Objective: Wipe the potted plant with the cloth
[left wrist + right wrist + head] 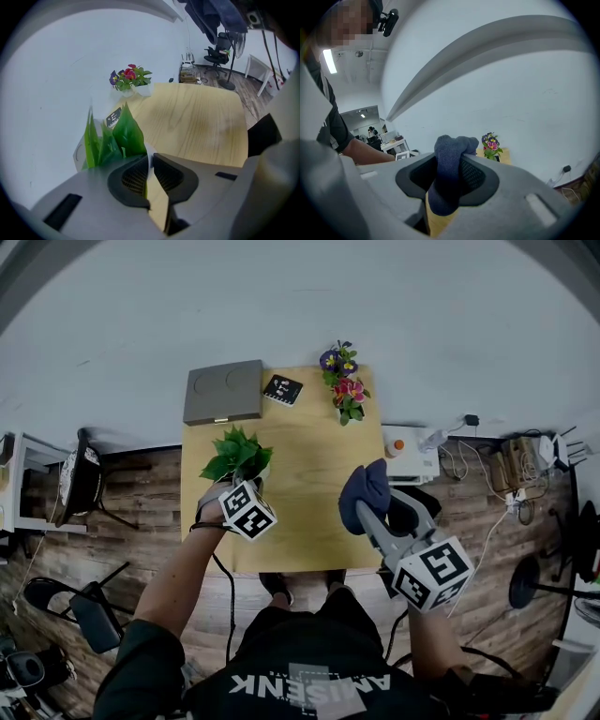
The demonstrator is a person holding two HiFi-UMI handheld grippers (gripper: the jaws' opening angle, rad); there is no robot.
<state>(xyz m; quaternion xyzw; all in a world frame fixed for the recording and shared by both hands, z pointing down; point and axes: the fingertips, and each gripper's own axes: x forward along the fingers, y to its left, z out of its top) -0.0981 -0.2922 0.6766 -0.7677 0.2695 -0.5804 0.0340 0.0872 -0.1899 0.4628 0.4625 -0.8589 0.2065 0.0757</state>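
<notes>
We saw the potted plant [236, 456] standing on the left side of the wooden table [300, 446], near its left edge, with its green leaves spread over a white pot. The left gripper [251, 486] was pointed steeply down at the near side of this pot. In the left gripper view its jaws stood almost together, and the thin white rim of the pot was pinched between their tips; the pads seemed to press on it, so we took the left gripper [149, 161] as clamped on the potted plant [119, 136]. The leaves rose just behind the left jaw.

The right gripper [373, 519] was raised above the right part of the table, well apart from the plant. It was grasping the cloth [366, 488], a dark blue one. In the right gripper view the cloth [447, 187] filled the gap between the jaws of the right gripper [451, 168], bulged out above them and hung down below them.

At the far edge of the table stood a small pot of purple and pink flowers [344, 382], and to its left lay a small black card [282, 388] and a flat grey box [223, 390] on the far left corner.
</notes>
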